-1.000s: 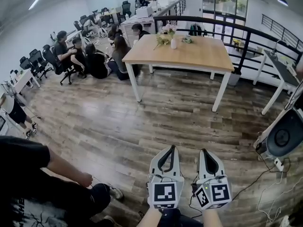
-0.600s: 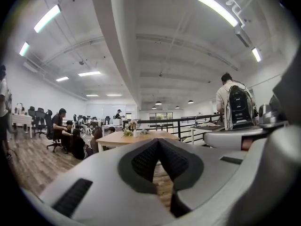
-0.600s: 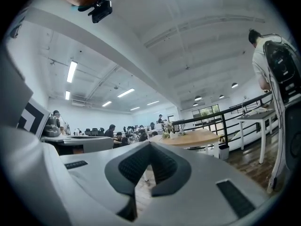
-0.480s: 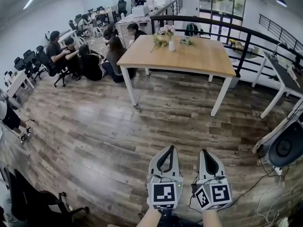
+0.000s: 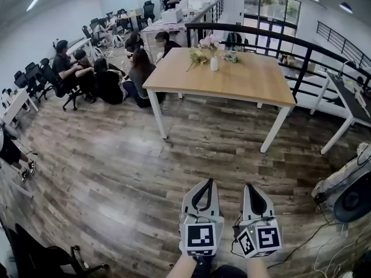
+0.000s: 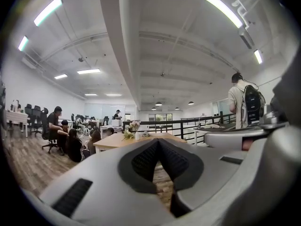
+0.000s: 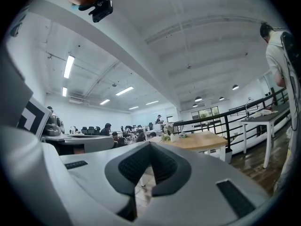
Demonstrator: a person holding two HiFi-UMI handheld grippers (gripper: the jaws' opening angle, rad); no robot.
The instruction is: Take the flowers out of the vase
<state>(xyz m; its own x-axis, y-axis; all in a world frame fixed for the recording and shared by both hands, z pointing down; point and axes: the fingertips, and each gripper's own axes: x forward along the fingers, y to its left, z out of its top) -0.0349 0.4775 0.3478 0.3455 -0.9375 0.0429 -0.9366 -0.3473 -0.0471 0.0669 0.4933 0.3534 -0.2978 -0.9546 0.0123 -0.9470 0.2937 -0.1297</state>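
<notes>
A small white vase (image 5: 214, 64) with pink flowers (image 5: 208, 41) stands at the far side of a wooden table (image 5: 243, 83), several steps ahead. More flowers (image 5: 197, 56) lie on the tabletop beside it. My left gripper (image 5: 207, 182) and right gripper (image 5: 249, 186) are side by side low in the head view, over the wooden floor and far from the table. Both are shut and hold nothing. The left gripper view has its jaws (image 6: 158, 141) meeting below the distant vase (image 6: 137, 135). The right gripper (image 7: 149, 144) also points at the table (image 7: 202, 139).
Several people (image 5: 107, 74) sit on the floor and on chairs left of the table. A black railing (image 5: 278, 39) runs behind it, and a second table (image 5: 348, 97) stands at the right. Cables and a round machine (image 5: 353, 198) lie lower right, an office chair (image 5: 46, 259) lower left.
The view has moved forward across the floor towards the table, which now looks a little nearer. The person at the lower left has dropped out of view. Both grippers keep their place, shut.
</notes>
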